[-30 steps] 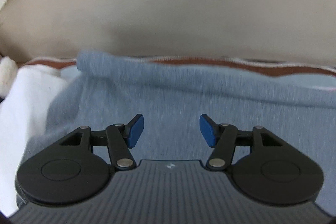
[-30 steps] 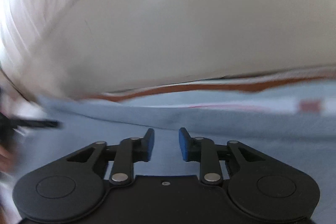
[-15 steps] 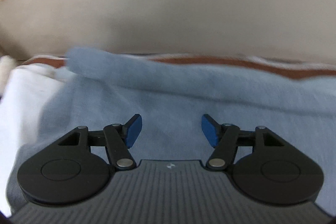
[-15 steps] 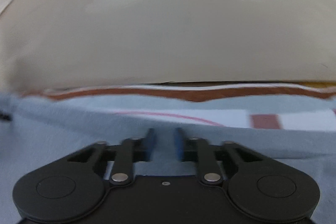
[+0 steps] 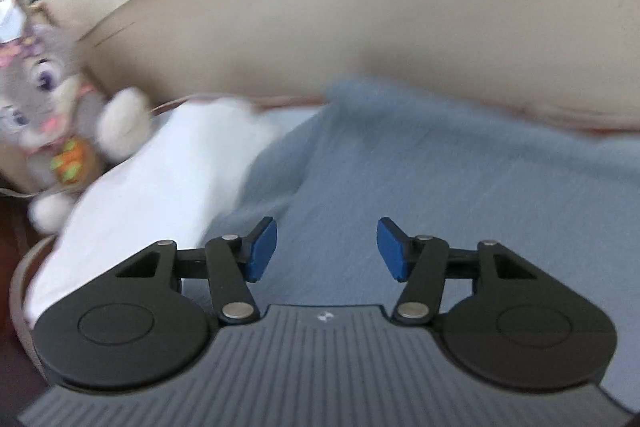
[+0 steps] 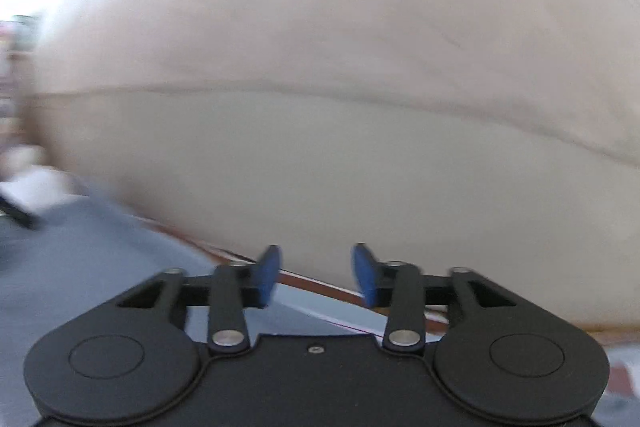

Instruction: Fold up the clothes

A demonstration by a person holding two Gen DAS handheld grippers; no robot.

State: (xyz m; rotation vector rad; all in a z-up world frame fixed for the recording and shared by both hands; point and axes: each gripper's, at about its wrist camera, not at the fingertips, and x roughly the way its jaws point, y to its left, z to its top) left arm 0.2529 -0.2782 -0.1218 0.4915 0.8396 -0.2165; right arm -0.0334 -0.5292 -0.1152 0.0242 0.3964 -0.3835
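Observation:
A blue-grey garment (image 5: pixel 440 167) lies spread out beneath my left gripper (image 5: pixel 327 247). The left jaws stand well apart and are closing a little, with nothing between the blue pads. A white garment (image 5: pixel 168 179) lies against the blue one's left edge. My right gripper (image 6: pixel 316 275) is tilted and aimed at a beige wall; its jaws are opening and hold nothing. The blue cloth (image 6: pixel 80 267) shows blurred at that view's lower left.
A grey plush rabbit (image 5: pixel 44 99) sits at the far left beside the white garment. A beige wall or headboard (image 5: pixel 360 7) rises right behind the cloth. A brown-striped edge (image 6: pixel 320 285) of the bedding runs under the right gripper.
The left view swung left and lifted, bringing the plush rabbit and more white cloth into sight. The right jaws narrowed almost shut, then spread wide; that view rose and rolled toward the wall.

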